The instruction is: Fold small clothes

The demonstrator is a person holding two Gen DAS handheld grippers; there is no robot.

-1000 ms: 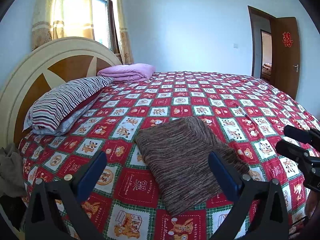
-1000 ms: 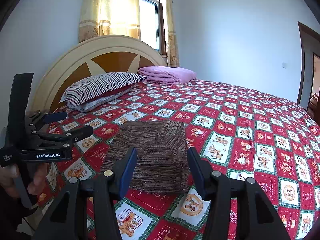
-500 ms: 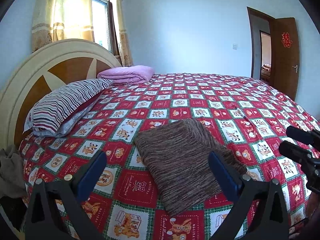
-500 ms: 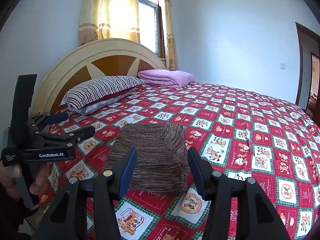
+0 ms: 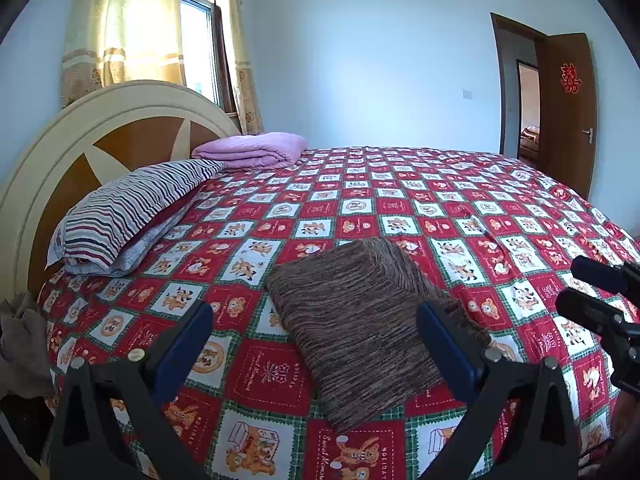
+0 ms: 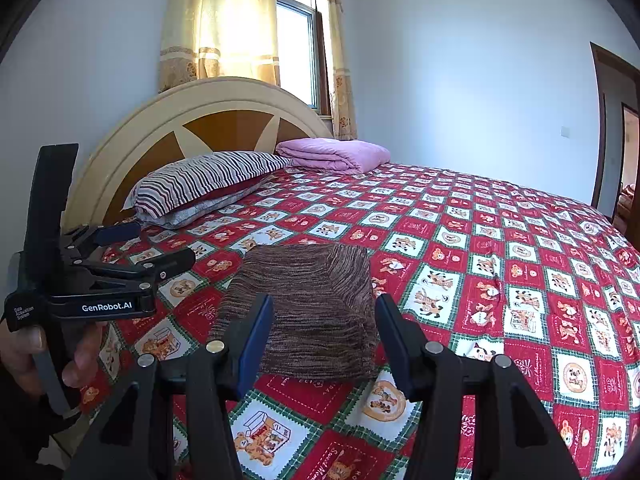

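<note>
A folded brown striped knit garment lies flat on the red patterned bedspread; it also shows in the right wrist view. My left gripper is open and empty, held above the bed's near edge just short of the garment. My right gripper is open and empty, raised in front of the garment's near edge. The left gripper also shows in the right wrist view, held in a hand at the left.
A striped pillow and a folded pink blanket lie by the round headboard. A grey-brown cloth hangs at the bed's left edge. An open wooden door stands at the far right.
Both grippers have drifted slightly back and up from the garment. Both stay open and the garment has not moved.
</note>
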